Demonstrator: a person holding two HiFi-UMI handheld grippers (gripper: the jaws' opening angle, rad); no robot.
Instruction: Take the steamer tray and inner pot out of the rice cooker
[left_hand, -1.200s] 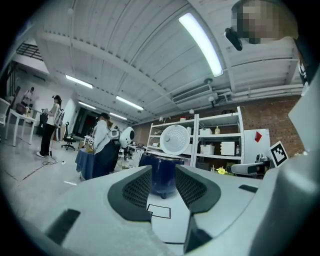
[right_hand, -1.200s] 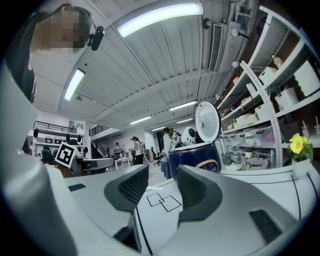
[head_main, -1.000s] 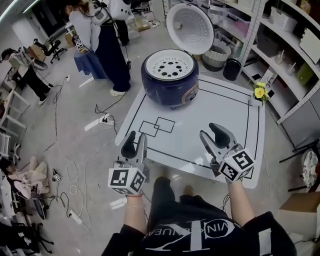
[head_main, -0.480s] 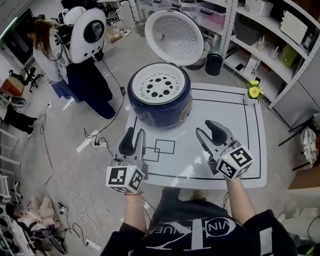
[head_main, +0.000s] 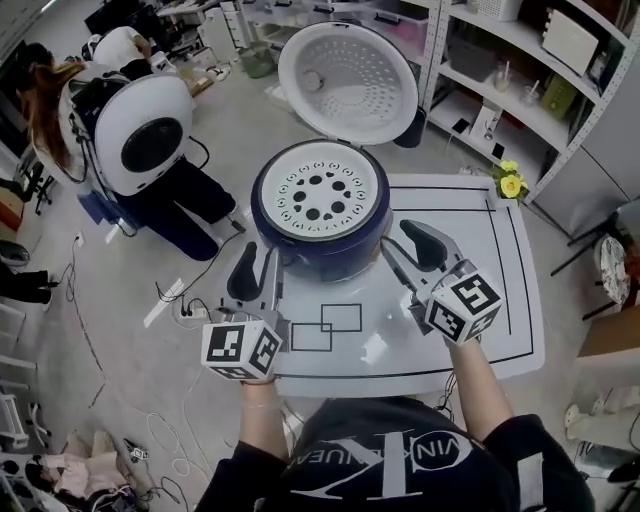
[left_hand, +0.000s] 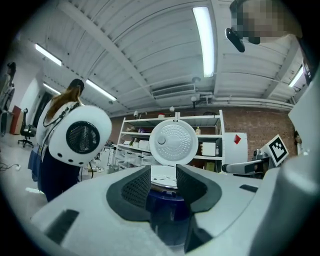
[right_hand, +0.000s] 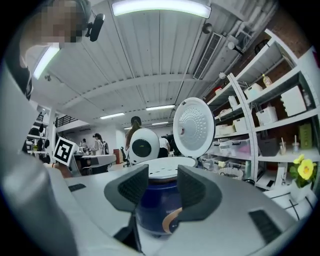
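Resting in the rice cooker (head_main: 322, 255) at the upper middle of the head view, the steamer tray (head_main: 318, 190) hides the inner pot; the lid (head_main: 348, 80) stands open behind. Over the worktop (head_main: 480, 330) my left gripper (head_main: 262, 265) and right gripper (head_main: 400, 245) have come close to the cooker's near side without touching it. The left fingers (head_main: 245, 278) have just been opening, moderately apart and empty; the right fingers (head_main: 425, 243) stand wide, also empty. I judge the tray grasp comes next.

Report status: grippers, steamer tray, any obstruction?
Left gripper empty, jaws just opening; right gripper open, empty, both short of rice cooker. Steamer tray seated in it, lid up. Nothing in the way.
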